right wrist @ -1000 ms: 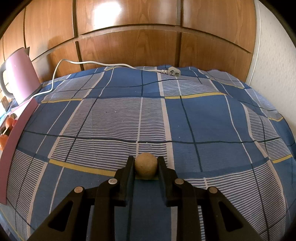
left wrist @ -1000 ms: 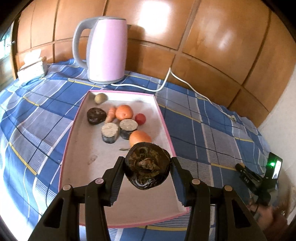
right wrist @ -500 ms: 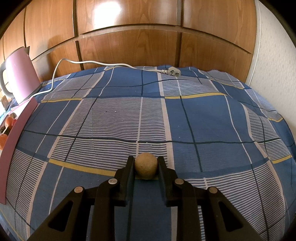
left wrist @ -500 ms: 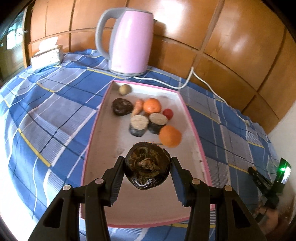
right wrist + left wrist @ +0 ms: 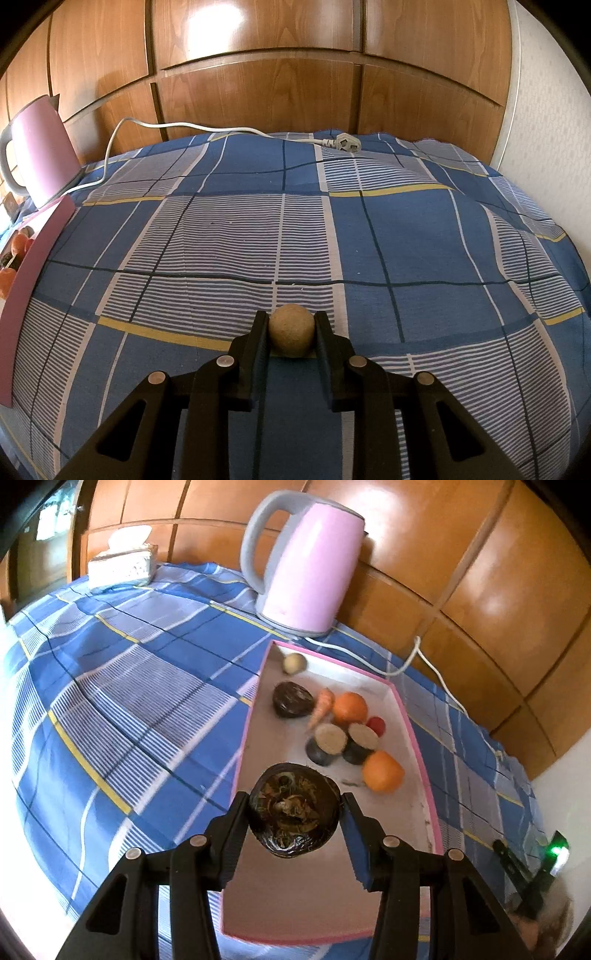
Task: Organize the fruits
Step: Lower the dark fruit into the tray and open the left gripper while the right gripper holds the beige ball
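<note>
In the left wrist view, the left gripper [image 5: 294, 808] sits at the bottom centre of the frame, its two black fingers clamped on a dark, wrinkled round fruit [image 5: 293, 809] held above the near part of a pink-rimmed tray [image 5: 413, 731]. The tray runs from the bottom centre toward the upper middle of the frame on a blue checked cloth [image 5: 122, 716]. Just beyond the held fruit, to the right, lies an orange [image 5: 382, 771]. Past it are two short dark pieces with pale cut tops [image 5: 341, 743], side by side and touching. Farther on sit a small red fruit [image 5: 376, 725], a second orange [image 5: 349, 708], a carrot [image 5: 322, 712] leaning against it, and another dark round fruit [image 5: 293, 700] to the left. A small tan ball-shaped fruit [image 5: 294, 663] lies alone in the tray's far corner. Behind the tray, at the upper centre, stands a pink kettle [image 5: 308, 565] with a grey handle, and a tissue box [image 5: 123, 563] sits at the upper left against wooden panels. In the right wrist view, the right gripper [image 5: 291, 334] at the bottom centre is closed on a small tan round fruit [image 5: 291, 334] that rests on the cloth. The tray's pink wall [image 5: 35, 258] shows at the left edge, and a white cord with a plug [image 5: 345, 143] lies across the far cloth at the top.
</note>
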`<state>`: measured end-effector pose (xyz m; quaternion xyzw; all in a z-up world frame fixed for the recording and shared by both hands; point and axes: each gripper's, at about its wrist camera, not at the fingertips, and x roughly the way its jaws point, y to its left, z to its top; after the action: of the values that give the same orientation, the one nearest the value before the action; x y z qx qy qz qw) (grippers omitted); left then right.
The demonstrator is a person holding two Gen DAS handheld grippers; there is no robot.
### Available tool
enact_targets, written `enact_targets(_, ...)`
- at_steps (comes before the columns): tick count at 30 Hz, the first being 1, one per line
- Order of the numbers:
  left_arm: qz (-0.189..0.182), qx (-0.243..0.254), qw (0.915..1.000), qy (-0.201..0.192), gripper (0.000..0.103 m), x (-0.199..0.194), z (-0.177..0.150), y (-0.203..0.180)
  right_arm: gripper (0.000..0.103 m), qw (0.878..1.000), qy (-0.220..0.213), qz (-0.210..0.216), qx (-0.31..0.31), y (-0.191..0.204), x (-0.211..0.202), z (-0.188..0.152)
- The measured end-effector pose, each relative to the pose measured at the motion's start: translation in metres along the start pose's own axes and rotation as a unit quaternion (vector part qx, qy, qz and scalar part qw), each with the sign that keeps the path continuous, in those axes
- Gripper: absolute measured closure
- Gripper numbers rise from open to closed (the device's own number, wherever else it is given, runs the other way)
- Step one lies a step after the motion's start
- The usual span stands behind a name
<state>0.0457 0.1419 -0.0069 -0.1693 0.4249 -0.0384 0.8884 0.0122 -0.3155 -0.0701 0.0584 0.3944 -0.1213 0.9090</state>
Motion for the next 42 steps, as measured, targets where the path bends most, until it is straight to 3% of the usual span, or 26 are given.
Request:
enact_targets(12, 0.036, 0.054, 0.9976, -0.022, 0.052, 0.033, 0.028, -0.017, 0.078, 1.000, -0.001, 0.002, 0.001, 0.000, -0.001, 0.000)
enact_targets(14, 0.044, 0.058, 0.9970, -0.026, 0.043, 0.037, 0.031, -0.019, 0.078, 1.000, -0.001, 0.002, 0.001, 0.000, 0.000, 0.000)
enact_targets(24, 0.094, 0.049, 0.9934, -0.045, 0.042, 0.019, 0.007, -0.019, 0.078, 1.000, -0.002, 0.002, 0.002, 0.000, 0.000, 0.000)
enact_targets(42, 0.080, 0.053, 0.9946, -0.040, 0.038, -0.003, -0.018, -0.038, 0.078, 1.000, 0.000, -0.001, -0.002, 0.001, 0.000, 0.000)
